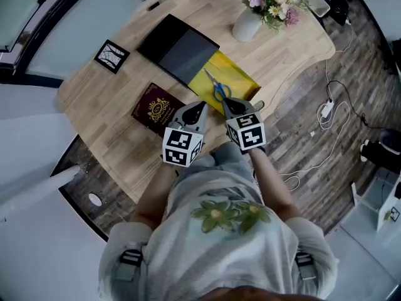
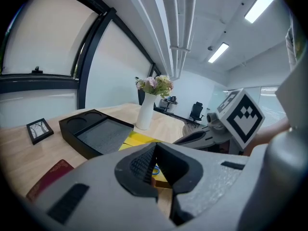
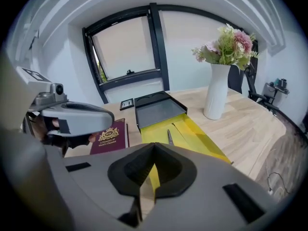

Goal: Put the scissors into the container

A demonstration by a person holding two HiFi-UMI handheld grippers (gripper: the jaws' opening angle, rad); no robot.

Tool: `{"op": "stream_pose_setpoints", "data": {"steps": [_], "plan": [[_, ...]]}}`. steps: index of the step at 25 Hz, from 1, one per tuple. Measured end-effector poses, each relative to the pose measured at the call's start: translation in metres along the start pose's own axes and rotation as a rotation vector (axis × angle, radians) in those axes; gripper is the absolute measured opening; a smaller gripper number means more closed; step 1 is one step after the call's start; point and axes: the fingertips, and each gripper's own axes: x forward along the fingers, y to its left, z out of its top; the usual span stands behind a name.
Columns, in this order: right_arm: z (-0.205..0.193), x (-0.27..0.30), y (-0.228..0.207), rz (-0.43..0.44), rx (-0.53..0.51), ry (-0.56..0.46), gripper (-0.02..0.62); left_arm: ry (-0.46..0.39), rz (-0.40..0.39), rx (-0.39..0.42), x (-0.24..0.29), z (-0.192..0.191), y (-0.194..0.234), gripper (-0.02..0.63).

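Note:
Blue-handled scissors (image 1: 217, 89) lie on a yellow folder (image 1: 235, 75) at the table's near edge, blades pointing toward the black container (image 1: 177, 47). The container is a shallow tray with a grey liner, and its corner overlaps the folder. My left gripper (image 1: 198, 108) hovers just left of the handles, shut and holding nothing. My right gripper (image 1: 227, 103) sits right at the handles, also shut and empty. In the right gripper view a scissors blade (image 3: 170, 137) shows over the jaws, with the container (image 3: 157, 110) behind. In the left gripper view a blue handle loop (image 2: 155, 170) peeks between the jaws.
A maroon passport-like book (image 1: 156, 108) lies left of the folder. A small framed picture (image 1: 111, 56) sits at the far left. A white vase of flowers (image 1: 249, 21) stands at the far right. Cables and a power strip (image 1: 326, 109) lie on the floor beyond the table edge.

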Motion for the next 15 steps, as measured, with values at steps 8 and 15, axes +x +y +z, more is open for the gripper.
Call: {"op": "stream_pose_setpoints", "data": {"steps": [8, 15], "plan": [[0.008, -0.025, 0.02, 0.023, -0.033, -0.076, 0.006, 0.002, -0.017, -0.023, -0.007, -0.003, -0.01, 0.008], [0.009, -0.035, 0.021, 0.004, -0.068, -0.119, 0.006, -0.001, -0.03, -0.034, -0.008, -0.002, -0.016, 0.008]]}}
